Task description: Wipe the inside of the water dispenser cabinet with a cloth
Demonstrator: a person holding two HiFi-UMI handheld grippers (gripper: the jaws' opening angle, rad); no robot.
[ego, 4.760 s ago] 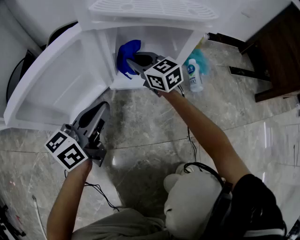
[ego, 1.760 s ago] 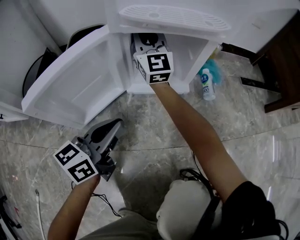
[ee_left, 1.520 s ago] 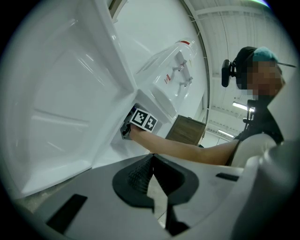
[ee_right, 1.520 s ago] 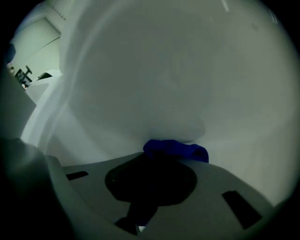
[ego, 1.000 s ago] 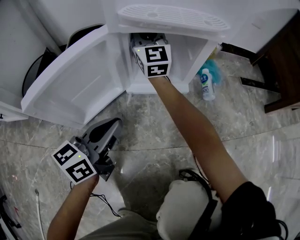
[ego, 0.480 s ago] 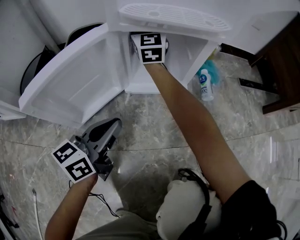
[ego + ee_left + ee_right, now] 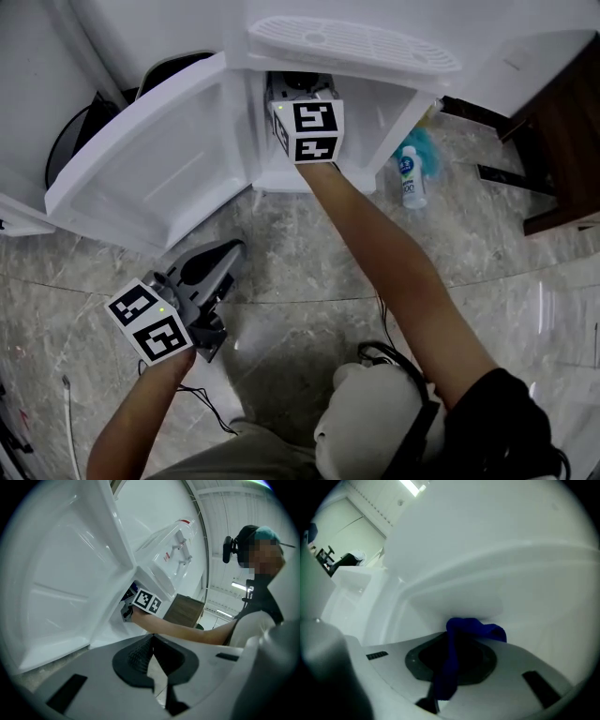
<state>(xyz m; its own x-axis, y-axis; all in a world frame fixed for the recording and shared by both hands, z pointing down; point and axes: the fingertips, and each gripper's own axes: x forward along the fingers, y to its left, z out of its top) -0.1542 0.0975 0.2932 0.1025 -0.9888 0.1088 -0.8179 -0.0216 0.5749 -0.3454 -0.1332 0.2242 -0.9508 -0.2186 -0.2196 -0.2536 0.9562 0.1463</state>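
The white water dispenser cabinet (image 7: 398, 108) stands with its door (image 7: 159, 159) swung wide to the left. My right gripper (image 7: 300, 86) reaches into the cabinet, and only its marker cube and rear show from above. It is shut on a blue cloth (image 7: 476, 629), whose bunched end presses against the white inner wall (image 7: 487, 573). The left gripper (image 7: 230, 251) hangs over the floor below the door, jaws shut with nothing between them (image 7: 151, 641). In the left gripper view, the right gripper (image 7: 129, 607) and a bit of blue cloth (image 7: 130, 592) show at the cabinet mouth.
A white spray bottle (image 7: 409, 178) lies on the marble floor right of the cabinet, beside a teal cloth (image 7: 427, 145). Dark wooden furniture (image 7: 562, 141) stands at the right. The drip tray (image 7: 352, 42) overhangs the opening. A black round object (image 7: 70, 150) sits behind the door.
The right gripper pushed deeper into the cabinet with the cloth, then drew back to about where it was a second ago. The left gripper has stayed put.
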